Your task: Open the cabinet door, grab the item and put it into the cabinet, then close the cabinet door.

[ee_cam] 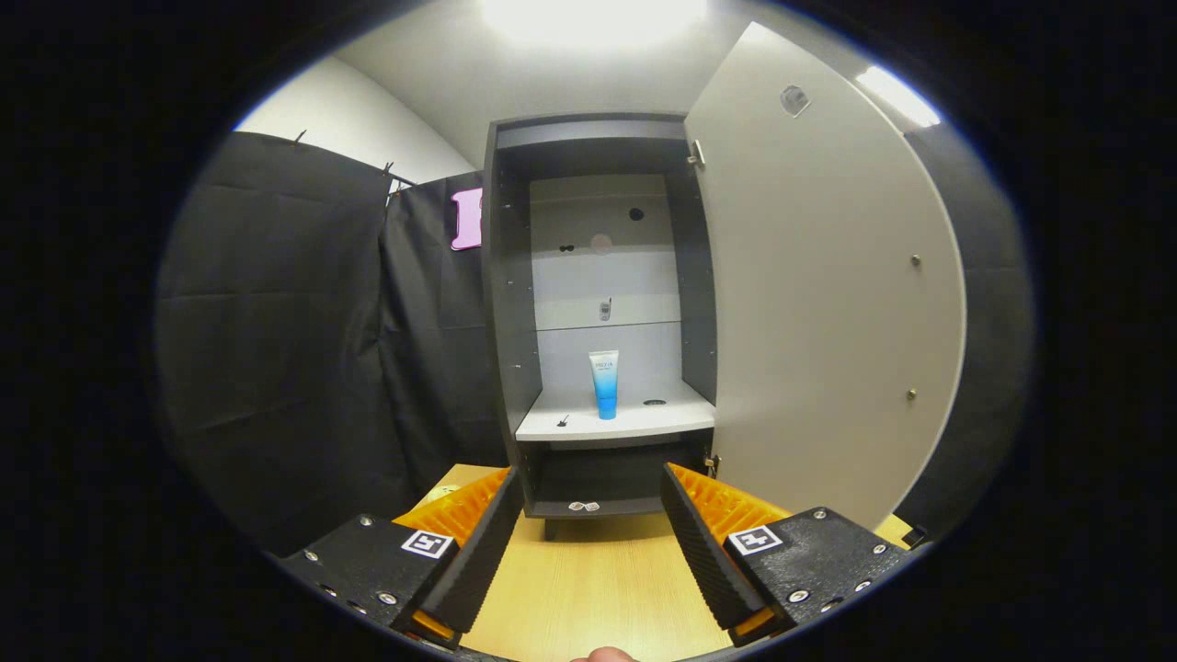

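A tall grey cabinet point(598, 147) stands on the wooden table, straight ahead of my fingers. Its pale door point(818, 303) is swung wide open to the right. A white and blue tube point(604, 383) stands upright on the cabinet's light shelf point(570, 428), cap down, well beyond the fingertips. My gripper point(588, 501) is open, with only bare table between its black ribbed pads point(696, 542). The fingers are back from the cabinet's front and touch nothing.
The wooden table point(588, 588) runs under the fingers up to the cabinet's base. A dark lower compartment point(607, 473) lies under the shelf. Black cloth walls point(303, 349) close off the left side. A fingertip of a person's hand point(602, 655) shows under the gripper.
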Demonstrator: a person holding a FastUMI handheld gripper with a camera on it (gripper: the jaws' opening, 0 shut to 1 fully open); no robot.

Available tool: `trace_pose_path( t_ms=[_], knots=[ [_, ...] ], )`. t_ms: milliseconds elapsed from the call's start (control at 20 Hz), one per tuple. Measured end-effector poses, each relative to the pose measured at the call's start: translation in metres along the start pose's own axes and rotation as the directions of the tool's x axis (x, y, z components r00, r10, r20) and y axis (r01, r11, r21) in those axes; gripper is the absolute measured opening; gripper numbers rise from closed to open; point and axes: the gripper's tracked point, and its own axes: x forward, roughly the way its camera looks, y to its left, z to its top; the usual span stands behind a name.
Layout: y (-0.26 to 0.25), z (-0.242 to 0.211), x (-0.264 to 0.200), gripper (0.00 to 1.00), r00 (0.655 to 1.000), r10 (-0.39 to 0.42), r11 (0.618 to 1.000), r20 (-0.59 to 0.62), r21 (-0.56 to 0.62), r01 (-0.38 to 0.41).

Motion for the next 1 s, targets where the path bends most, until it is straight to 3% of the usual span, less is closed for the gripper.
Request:
trace_pose_path(
  t_ms=[300,700,800,1000],
  knots=[
    [-0.066,0.015,-0.046,0.93,0.996,-0.087,0.996,0.023,-0.011,0.087],
    [-0.242,0.033,-0.099,0.93,0.954,-0.297,0.955,0.029,0.003,0.297],
    [-0.276,0.04,-0.089,0.92,0.953,-0.301,0.953,0.03,0.004,0.301],
    [-0.306,0.055,-0.052,0.93,0.973,-0.229,0.973,0.025,0.001,0.229]
  ],
)
